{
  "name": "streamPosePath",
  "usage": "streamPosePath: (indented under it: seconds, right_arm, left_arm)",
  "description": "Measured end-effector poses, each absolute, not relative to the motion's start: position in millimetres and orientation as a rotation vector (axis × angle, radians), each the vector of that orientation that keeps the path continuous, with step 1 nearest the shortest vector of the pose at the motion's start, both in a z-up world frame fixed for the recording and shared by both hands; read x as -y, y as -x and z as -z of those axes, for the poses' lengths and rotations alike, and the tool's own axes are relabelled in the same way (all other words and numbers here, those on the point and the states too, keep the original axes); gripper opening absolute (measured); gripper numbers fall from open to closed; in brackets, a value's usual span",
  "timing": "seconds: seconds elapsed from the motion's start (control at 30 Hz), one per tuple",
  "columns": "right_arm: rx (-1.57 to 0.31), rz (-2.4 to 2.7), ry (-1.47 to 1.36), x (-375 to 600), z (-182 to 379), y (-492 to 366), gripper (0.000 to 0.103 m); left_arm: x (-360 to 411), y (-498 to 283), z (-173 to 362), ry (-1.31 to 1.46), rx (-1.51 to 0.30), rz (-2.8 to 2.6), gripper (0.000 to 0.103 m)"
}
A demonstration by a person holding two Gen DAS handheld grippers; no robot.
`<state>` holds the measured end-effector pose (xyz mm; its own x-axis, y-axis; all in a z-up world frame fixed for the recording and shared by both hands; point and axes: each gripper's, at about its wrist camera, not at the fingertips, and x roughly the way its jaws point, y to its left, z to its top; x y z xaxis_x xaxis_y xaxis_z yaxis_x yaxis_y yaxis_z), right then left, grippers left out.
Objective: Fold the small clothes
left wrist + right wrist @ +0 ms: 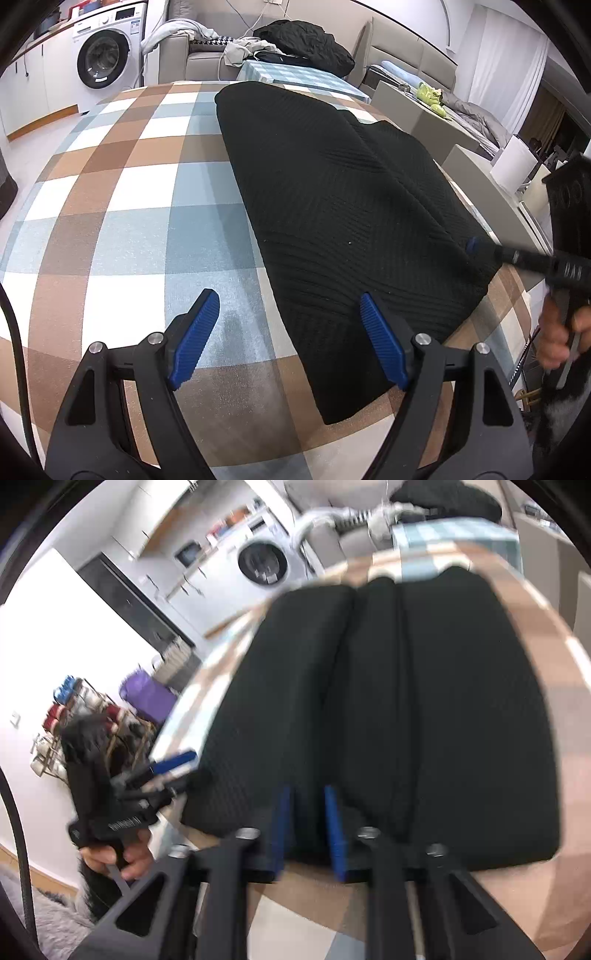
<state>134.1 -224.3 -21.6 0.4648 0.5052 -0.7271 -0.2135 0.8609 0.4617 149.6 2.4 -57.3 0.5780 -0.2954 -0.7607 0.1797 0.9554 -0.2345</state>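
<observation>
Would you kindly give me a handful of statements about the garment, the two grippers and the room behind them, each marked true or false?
1. The black garment lies on a checked tablecloth. True.
2. The left gripper is clamped shut on the garment. False: its jaws stand wide open, one blue pad over bare cloth, the other over the garment's edge.
3. The right gripper is at the garment's near edge, with black fabric between its blue pads. True.
4. A washing machine stands in the background. True.
5. The garment is bright red. False: it is black.
6. The garment hangs from a hanger. False: it lies flat on the table.
</observation>
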Motion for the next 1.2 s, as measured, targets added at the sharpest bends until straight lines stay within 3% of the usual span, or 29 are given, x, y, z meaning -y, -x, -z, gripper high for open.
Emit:
streamPosePath:
  seconds: [0.03,0.33,0.4,0.43,0.47,0.7,0.77,0.8,0.87,1.03,1.1,1.17,1.2]
  right_arm:
    - [-0.972,-0.426,-0.331,232,17,-136,0.045]
    - [-1.0,-0.351,-0.362,228,43,-215,0.046]
    - [-1.004,-0.347,-0.357,230,49,-228,0.036]
    - [-1.001,-0.34,-0.34,222,49,-232,0.017]
    - [-1.003,-0.352,-0.308,214,48,-235,0.005]
    - [-0.904,-0.274,-0.19,221,7,-214,0.005]
    - [-0.942,-0.214,-0.166,232,23,-220,0.009]
    - [-0.966,-0.214,-0.192,238,31,-223,0.017]
    - [-1.032,-0.166,-0.223,248,44,-224,0.019]
    - [-0.957,-0.158,-0.211,259,28,-189,0.04]
    - [-0.922,-0.114,-0.217,272,18,-171,0.041]
    - [-0.908,-0.07,-0.238,282,11,-157,0.042]
    - [-0.895,-0.043,-0.253,290,7,-147,0.044]
  left_arm:
    - [-2,-150,58,0.137,-0.914,0.279,0.076]
    - [2,-160,61,0.121,-0.924,0.283,0.077]
    - [1,-162,61,0.126,-0.926,0.28,0.077]
    - [1,-163,61,0.128,-0.925,0.278,0.076]
    - [1,-164,60,0.13,-0.923,0.275,0.076]
    - [-2,-169,57,0.148,-0.91,0.288,0.077]
    - [-1,-175,63,0.173,-0.929,0.3,0.076]
    - [-1,-177,65,0.18,-0.935,0.299,0.076]
    - [1,-182,68,0.197,-0.942,0.308,0.076]
    - [6,-193,71,0.215,-0.924,0.304,0.074]
    - [9,-201,71,0.213,-0.925,0.317,0.062]
    - [13,-209,73,0.235,-0.939,0.345,0.038]
    - [13,-210,73,0.239,-0.939,0.337,0.035]
